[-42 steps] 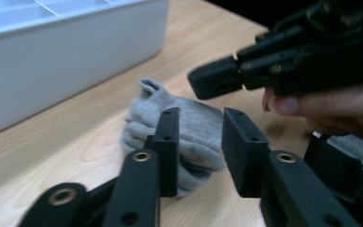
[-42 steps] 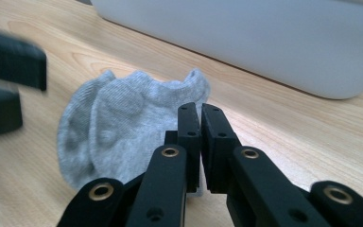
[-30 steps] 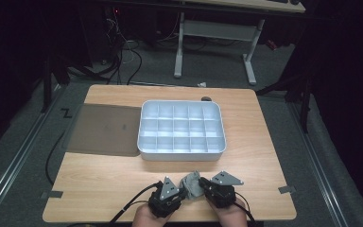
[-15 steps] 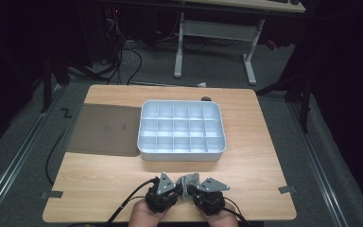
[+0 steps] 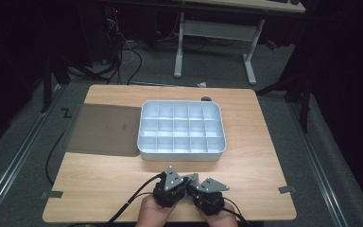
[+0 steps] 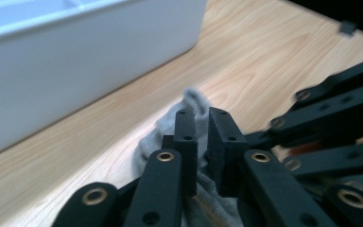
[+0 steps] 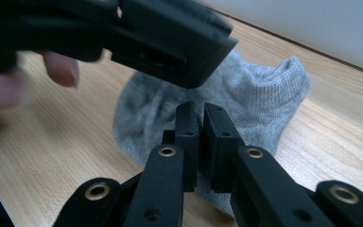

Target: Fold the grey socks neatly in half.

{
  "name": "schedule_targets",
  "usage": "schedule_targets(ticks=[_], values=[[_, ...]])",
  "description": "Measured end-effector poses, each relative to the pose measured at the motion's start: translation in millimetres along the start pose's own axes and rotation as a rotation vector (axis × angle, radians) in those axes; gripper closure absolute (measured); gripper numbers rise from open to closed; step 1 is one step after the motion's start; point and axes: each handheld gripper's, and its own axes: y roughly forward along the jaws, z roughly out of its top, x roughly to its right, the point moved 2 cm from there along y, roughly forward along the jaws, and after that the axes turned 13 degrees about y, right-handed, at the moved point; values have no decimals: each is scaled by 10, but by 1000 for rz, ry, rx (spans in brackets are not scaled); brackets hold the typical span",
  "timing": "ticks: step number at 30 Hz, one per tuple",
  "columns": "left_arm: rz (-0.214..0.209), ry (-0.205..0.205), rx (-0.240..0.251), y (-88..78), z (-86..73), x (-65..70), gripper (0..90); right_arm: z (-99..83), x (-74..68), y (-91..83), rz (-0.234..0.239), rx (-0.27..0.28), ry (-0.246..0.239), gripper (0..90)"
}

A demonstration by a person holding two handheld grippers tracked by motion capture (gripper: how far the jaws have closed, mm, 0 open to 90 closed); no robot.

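A small grey sock [image 7: 264, 94] lies bunched on the wooden table near its front edge, just short of the white tray. In the left gripper view the sock [image 6: 194, 101] stands up in a peak between my jaws. My left gripper [image 6: 202, 127] has just been closing, with sock fabric pinched between its pads. My right gripper [image 7: 201, 123] is shut on the sock's near part. The left gripper's body [image 7: 160, 38] hangs right above it. From the high view the two grippers [image 5: 189, 183] meet tip to tip over the sock [image 5: 194, 178], a hand behind each.
The white compartment tray [image 5: 182, 153] stands mid-table, its wall [image 6: 75, 71] close ahead of the sock. A dark flat mat [image 5: 104, 127] lies left of the tray. A small dark object [image 5: 206, 99] sits behind the tray. The front table edge is just behind the hands.
The right gripper has shifted left until it meets the left one. The left gripper's jaws have narrowed on the sock and it has lifted slightly.
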Motion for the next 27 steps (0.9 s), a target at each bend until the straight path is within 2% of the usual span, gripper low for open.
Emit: schedule_targets(ticks=[4, 8, 17, 22, 24, 25, 27], values=[[18, 19, -36, -76, -142, -28, 850, -11, 5, -6, 1, 5, -1, 854], [13, 33, -69, -65, -253, -40, 858, -14, 7, -4, 2, 8, -2, 853], [4, 26, -51, -39, -294, -51, 868, 14, 20, -23, 9, 0, 13, 802], [-16, 10, -47, -42, -303, -75, 868, 61, 42, -151, 7, 54, 32, 767], [-27, -2, -45, -45, -308, -90, 867, 118, 111, -313, -7, 109, 64, 757], [-27, -2, -45, -45, -308, -90, 867, 118, 111, -313, -7, 109, 64, 757], [-28, -4, -45, -45, -308, -91, 867, 131, 178, -398, -27, 127, 94, 741]])
